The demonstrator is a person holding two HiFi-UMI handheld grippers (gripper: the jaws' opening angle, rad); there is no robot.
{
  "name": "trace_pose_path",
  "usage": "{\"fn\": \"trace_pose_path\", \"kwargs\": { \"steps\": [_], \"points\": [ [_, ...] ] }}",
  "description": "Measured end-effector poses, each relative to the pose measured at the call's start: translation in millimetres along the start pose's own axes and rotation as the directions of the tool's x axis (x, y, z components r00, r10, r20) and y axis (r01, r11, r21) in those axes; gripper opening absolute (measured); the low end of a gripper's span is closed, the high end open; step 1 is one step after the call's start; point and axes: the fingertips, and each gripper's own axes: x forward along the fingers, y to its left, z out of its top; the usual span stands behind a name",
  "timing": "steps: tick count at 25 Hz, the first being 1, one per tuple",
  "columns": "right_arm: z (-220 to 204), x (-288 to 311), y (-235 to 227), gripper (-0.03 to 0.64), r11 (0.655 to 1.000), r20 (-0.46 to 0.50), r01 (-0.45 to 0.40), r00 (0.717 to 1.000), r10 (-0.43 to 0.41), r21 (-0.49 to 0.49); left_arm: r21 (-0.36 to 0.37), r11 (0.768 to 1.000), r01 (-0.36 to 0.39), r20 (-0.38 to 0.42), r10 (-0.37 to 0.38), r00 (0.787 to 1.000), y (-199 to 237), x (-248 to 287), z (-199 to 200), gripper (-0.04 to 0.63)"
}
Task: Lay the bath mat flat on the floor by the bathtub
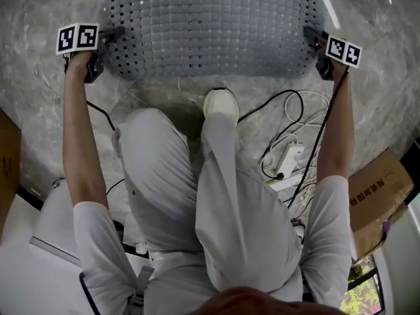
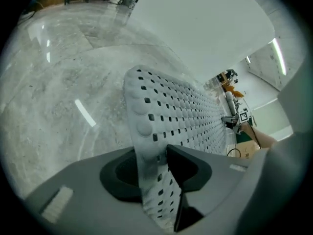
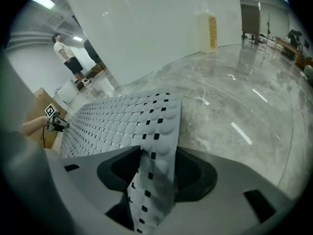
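Grey mat (image 1: 210, 25) near white power strip (image 1: 289, 160)

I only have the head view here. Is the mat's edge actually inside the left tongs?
Observer: Yes, the left gripper view shows an edge of the mat standing between the left tongs, which look open.
Operator: And the right side?
Observer: Same: the mat's edge passes between the right tongs, with gaps showing beside it.
Operator: What's beyond the mat?
Observer: A smooth white wall, possibly the tub.
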Motion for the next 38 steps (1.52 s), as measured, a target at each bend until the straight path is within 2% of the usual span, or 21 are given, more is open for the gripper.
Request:
{"fn": "trace_pose_path", "kwargs": {
  "steps": [1, 2, 6, 9, 11, 13, 17, 18, 19, 22, 23, 25, 27, 32, 38],
  "points": [
    [-2, -4, -5, 0.223, 1.000, -0.002, 0.012, 1.000, -0.012, 0.005, -0.014, 1.000, 0.010, 0.008, -0.010, 1.000, 4, -4, -1, 0.153],
    [-4, -7, -11, 0.222, 1.000, -0.006, 0.029, 1.000, -0.029, 0.009, -0.020, 1.000, 0.010, 0.010, -0.009, 1.000, 8, -9, -2, 0.132],
    [-14, -24, -39, 0.189, 0.991, 0.004, 0.125, 0.992, -0.125, 0.042, 0.002, 0.996, -0.086, -0.017, 0.086, 0.996, 35, -30, -5, 0.097],
    [-11, -43, -52, 0.093, 0.977, 0.062, 0.206, 0.976, -0.209, 0.058, -0.042, 0.992, -0.121, 0.055, 0.123, 0.991, 51, -45, -2, 0.077],
    [-5, -56, -53, 0.022, 0.965, 0.112, 0.258, 0.959, -0.261, 0.044, -0.061, 0.986, -0.154, 0.121, 0.161, 0.980, 57, -52, 2, 0.052],
    [0, -64, -44, 0.002, 0.950, 0.154, 0.312, 0.939, -0.307, -0.014, -0.060, 0.976, -0.210, 0.172, 0.218, 0.961, 59, -56, 6, -0.002],
    [3, -62, -4, -0.001, 0.876, 0.167, 0.432, 0.900, -0.403, -0.212, -0.008, 0.953, -0.302, 0.222, 0.296, 0.929, 45, -56, 3, -0.005],
    [1, -58, 13, -0.006, 0.870, 0.159, 0.421, 0.906, -0.391, -0.257, -0.003, 0.954, -0.299, 0.230, 0.291, 0.929, 36, -54, 1, -0.005],
    [-1, -53, 34, -0.012, 0.878, 0.146, 0.381, 0.924, -0.353, -0.288, -0.007, 0.960, -0.281, 0.237, 0.275, 0.932, 25, -51, -2, -0.005],
    [-4, -42, 95, -0.012, 0.941, 0.111, 0.201, 0.978, -0.177, -0.272, -0.042, 0.980, -0.196, 0.250, 0.200, 0.948, -11, -42, -12, -0.005],
    [-1, -42, 111, -0.012, 0.954, 0.117, 0.157, 0.985, -0.131, -0.257, -0.041, 0.984, -0.176, 0.252, 0.180, 0.951, -23, -40, -12, -0.005],
    [8, -43, 140, -0.012, 0.958, 0.141, 0.110, 0.987, -0.075, -0.265, -0.013, 0.987, -0.161, 0.254, 0.159, 0.954, -48, -39, -11, -0.005],
    [6, -49, 164, -0.012, 0.952, 0.145, 0.116, 0.986, -0.077, -0.283, 0.006, 0.989, -0.147, 0.259, 0.141, 0.955, -74, -42, -20, -0.005],
    [-47, -95, 211, -0.002, 0.932, 0.067, 0.213, 0.977, -0.202, -0.293, 0.064, 0.985, -0.161, 0.227, 0.143, 0.963, -138, -75, -57, -0.005],
    [-118, -215, 276, -0.002, 0.978, -0.114, 0.147, 0.980, -0.165, -0.151, 0.113, 0.978, -0.176, 0.181, 0.153, 0.971, -213, -171, -94, -0.005]
  ]
}}
